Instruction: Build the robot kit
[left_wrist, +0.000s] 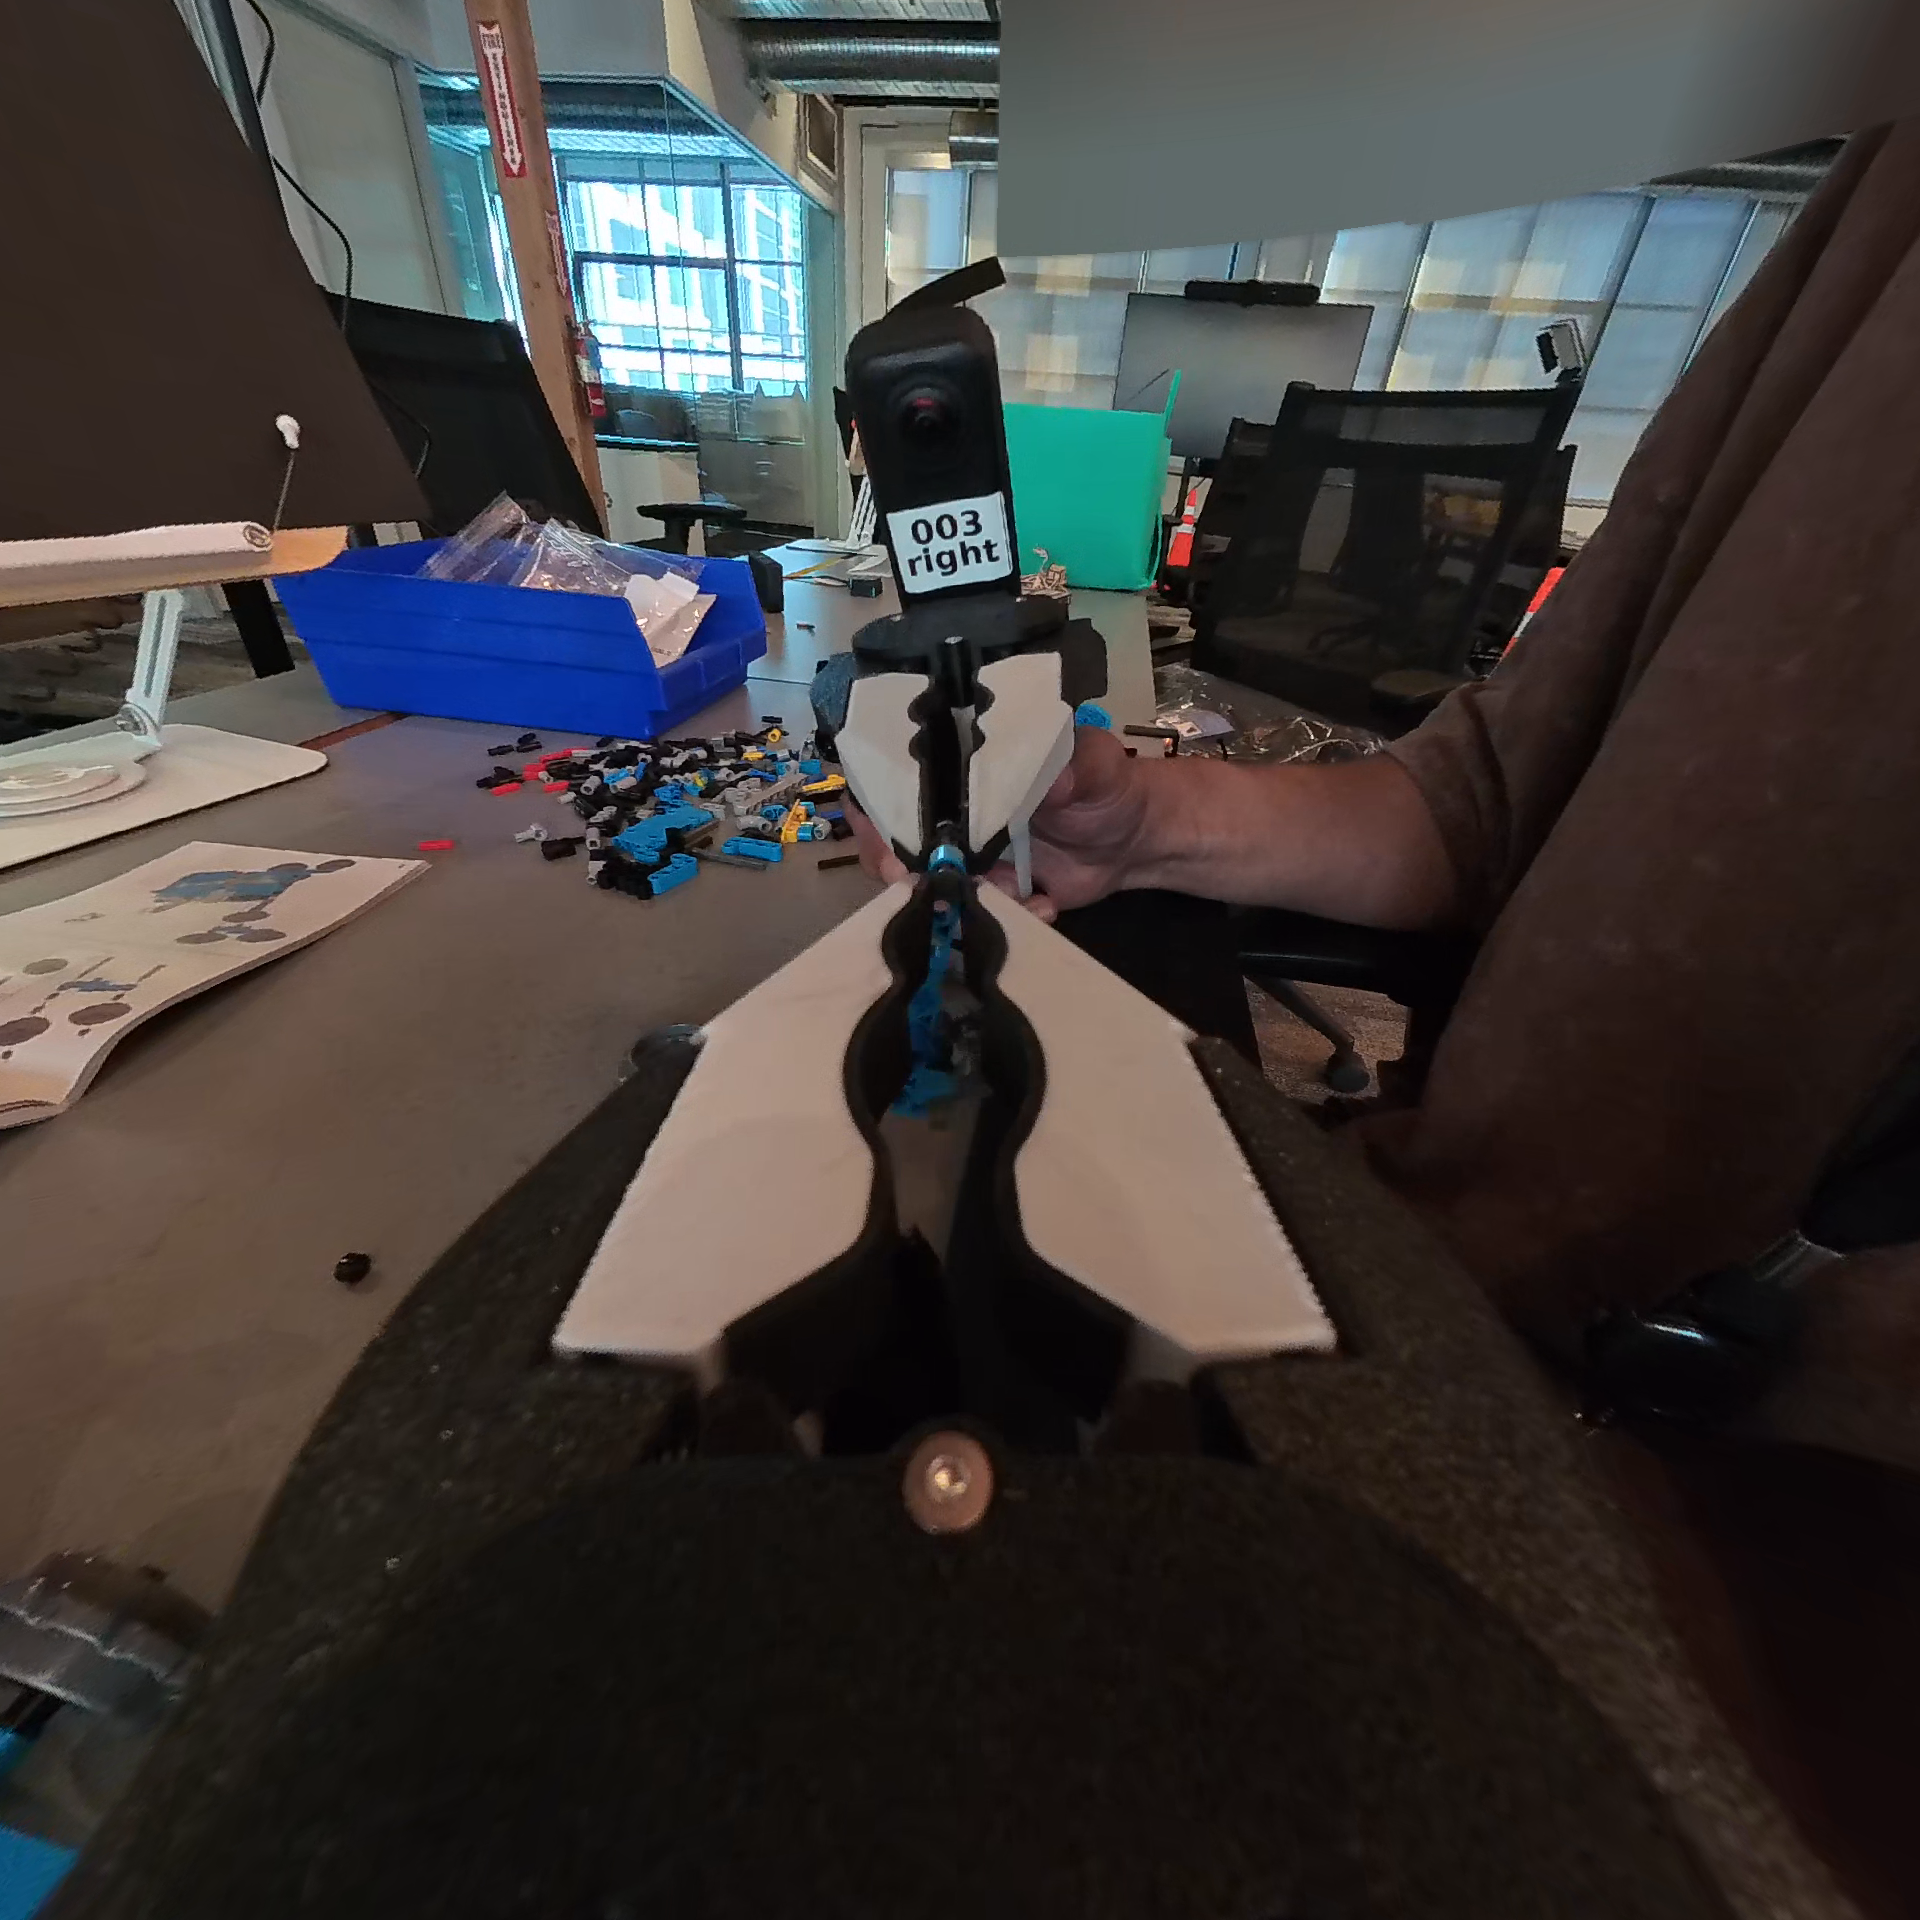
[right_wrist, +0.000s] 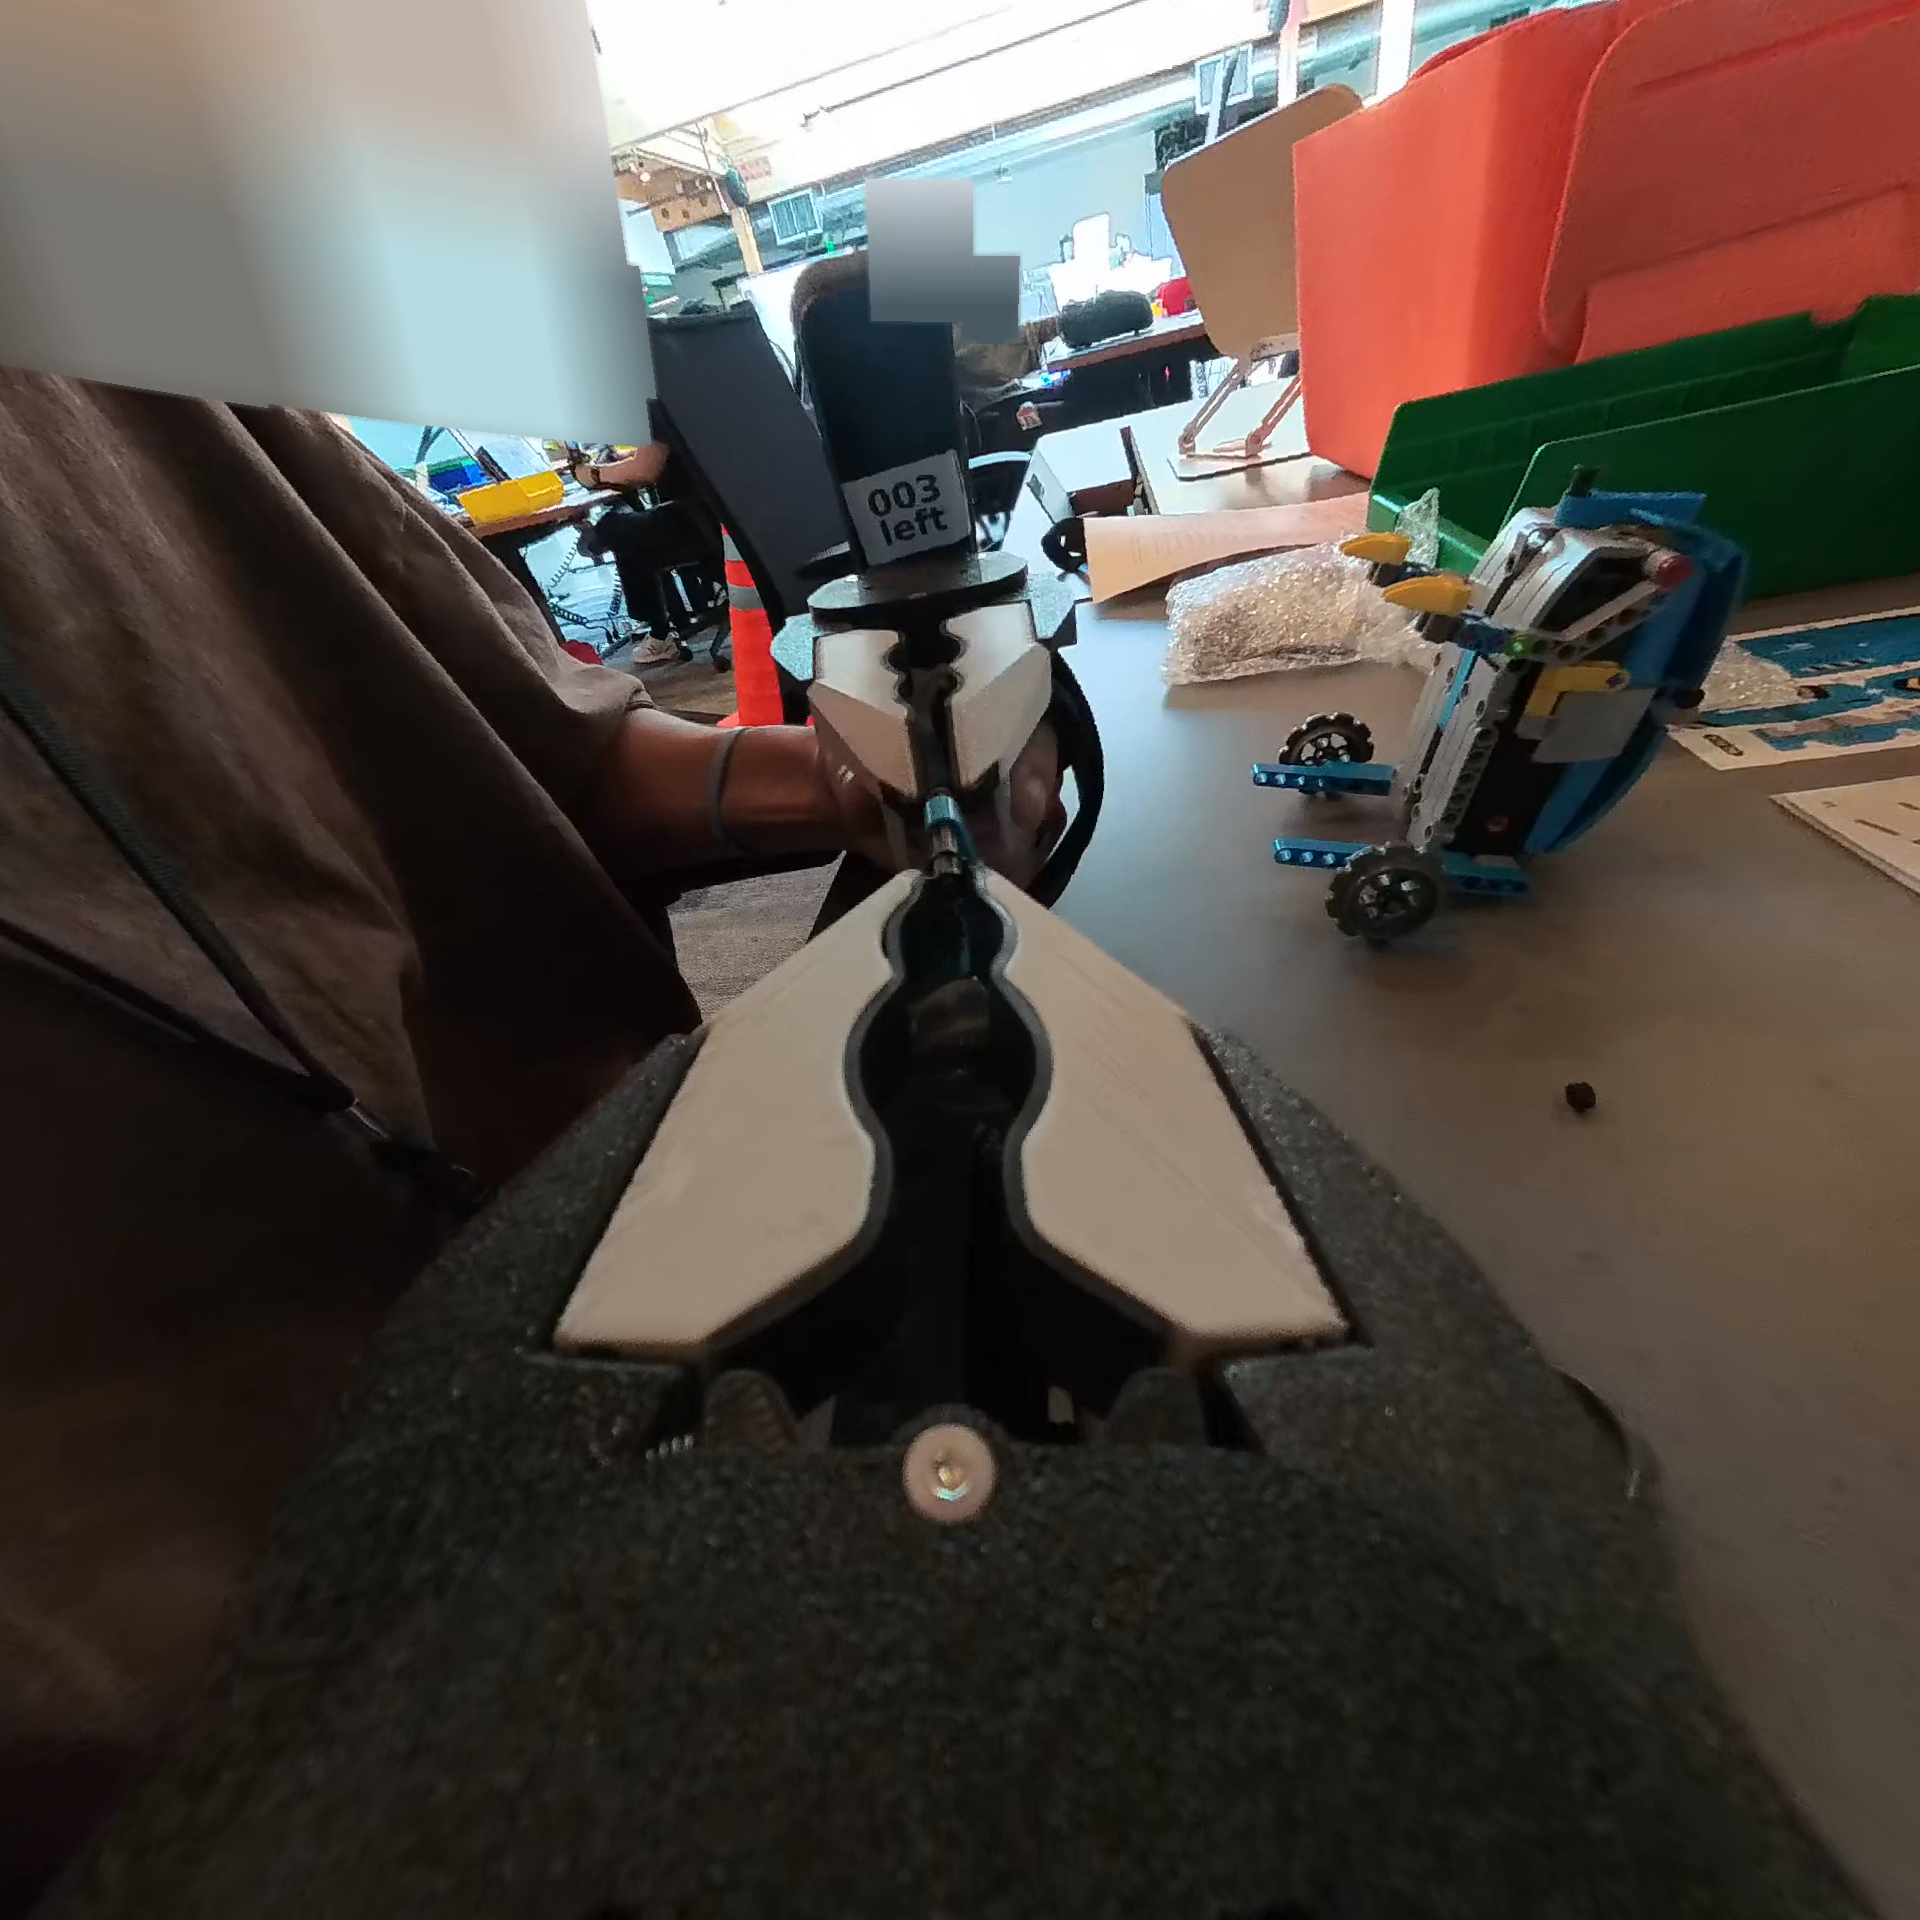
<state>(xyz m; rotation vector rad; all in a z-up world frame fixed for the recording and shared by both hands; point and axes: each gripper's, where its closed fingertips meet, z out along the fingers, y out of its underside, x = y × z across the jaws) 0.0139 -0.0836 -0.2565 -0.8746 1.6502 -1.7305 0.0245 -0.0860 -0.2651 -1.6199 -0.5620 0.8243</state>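
While both grippers meet tip to tip above the table edge, the entries stand as follows.

Left gripper (left_wrist: 940, 894): jaws nearly closed on a small blue brick assembly (left_wrist: 928, 1023), pinched between its white fingers (left_wrist: 790, 1122).
Right gripper (right_wrist: 940, 883): jaws nearly closed on a thin black axle with a blue collar (right_wrist: 943, 831), which points to 12 o'clock toward the opposite gripper.
Held piece, location: in the air between the two grippers, clear of the table (left_wrist: 436, 1122).
Handling, judged: light, rigid plastic; smooth and apt to slip or twist in the pads; the push-fit joints could pop apart under side load. Best gripped across flat beam faces or along the axle's shaft, close to the joint.
Loose parts pile (left_wrist: 675, 800): one heap at 11 o'clock in the left view; pieces too many and too small to count.
Blue bin (left_wrist: 520, 644): one, behind the pile, holding clear bags.
Instruction booklet (left_wrist: 177, 945): one, open, at 9 o'clock.
Partly built vehicle (right_wrist: 1538, 707): one, tipped on its side at 2 o'clock in the right view; two wheels visible.
Green bin (right_wrist: 1662, 436): one, behind it.
Stray black pin (right_wrist: 1579, 1096): one.
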